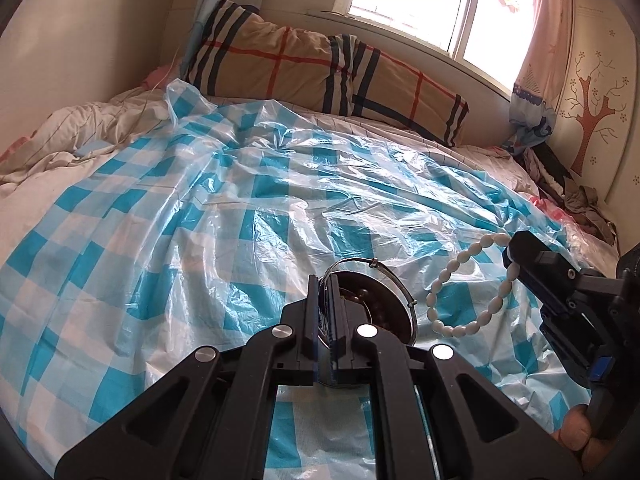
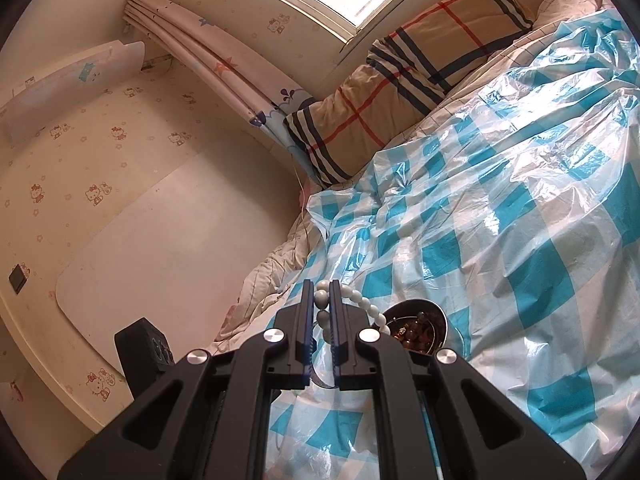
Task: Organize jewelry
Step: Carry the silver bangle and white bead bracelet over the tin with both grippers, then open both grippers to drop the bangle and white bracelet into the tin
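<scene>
Both my grippers are clamped: the left on a metal bowl's rim, the right on a white bead bracelet.

My left gripper (image 1: 329,300) pinches the rim of the metal bowl (image 1: 394,304); from its camera the white bead bracelet (image 1: 466,280) hangs as a full loop just right of the bowl, from my right gripper (image 1: 514,254). Only the right camera shows the beads squeezed between its pads (image 2: 336,312), brown beads (image 2: 412,334) inside the bowl, and the checked plastic sheet (image 2: 520,220) beyond.

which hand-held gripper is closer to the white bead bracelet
Right. The right hand-held gripper is shut on the white bead bracelet; the left hand-held gripper grips the metal bowl rim beside it.
</scene>
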A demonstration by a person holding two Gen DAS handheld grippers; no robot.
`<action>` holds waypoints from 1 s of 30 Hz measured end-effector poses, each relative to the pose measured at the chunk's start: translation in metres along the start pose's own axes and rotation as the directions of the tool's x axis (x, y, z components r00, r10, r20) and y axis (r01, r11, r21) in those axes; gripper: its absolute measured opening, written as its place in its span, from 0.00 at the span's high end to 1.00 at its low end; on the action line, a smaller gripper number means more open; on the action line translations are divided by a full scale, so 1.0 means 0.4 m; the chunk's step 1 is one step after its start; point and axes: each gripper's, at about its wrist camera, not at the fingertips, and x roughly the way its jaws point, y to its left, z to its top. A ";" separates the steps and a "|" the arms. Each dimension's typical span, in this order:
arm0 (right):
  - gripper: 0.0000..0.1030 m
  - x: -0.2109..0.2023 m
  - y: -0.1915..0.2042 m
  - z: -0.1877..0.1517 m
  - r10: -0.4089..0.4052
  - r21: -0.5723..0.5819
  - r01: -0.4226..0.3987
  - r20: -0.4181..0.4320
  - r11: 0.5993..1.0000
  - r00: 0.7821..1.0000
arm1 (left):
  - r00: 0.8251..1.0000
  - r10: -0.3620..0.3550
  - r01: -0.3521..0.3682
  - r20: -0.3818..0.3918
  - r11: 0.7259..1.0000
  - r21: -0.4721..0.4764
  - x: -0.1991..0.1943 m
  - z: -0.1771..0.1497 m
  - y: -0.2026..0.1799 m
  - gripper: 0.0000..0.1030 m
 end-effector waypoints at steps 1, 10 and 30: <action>0.92 0.002 -0.001 0.000 -0.001 0.000 0.001 -0.001 1.000 1.000 | 1.000 0.001 -0.001 -0.001 1.000 0.000 0.004 0.002 0.000 0.96; 0.92 0.041 -0.031 0.004 -0.017 0.002 0.017 -0.021 1.000 1.000 | 1.000 0.005 -0.005 -0.026 1.000 0.012 0.054 0.012 -0.014 0.96; 0.88 0.132 -0.069 -0.012 -0.064 0.006 0.065 -0.138 0.998 0.988 | 0.997 0.034 -0.035 -0.069 0.999 -0.013 0.108 0.011 -0.006 0.39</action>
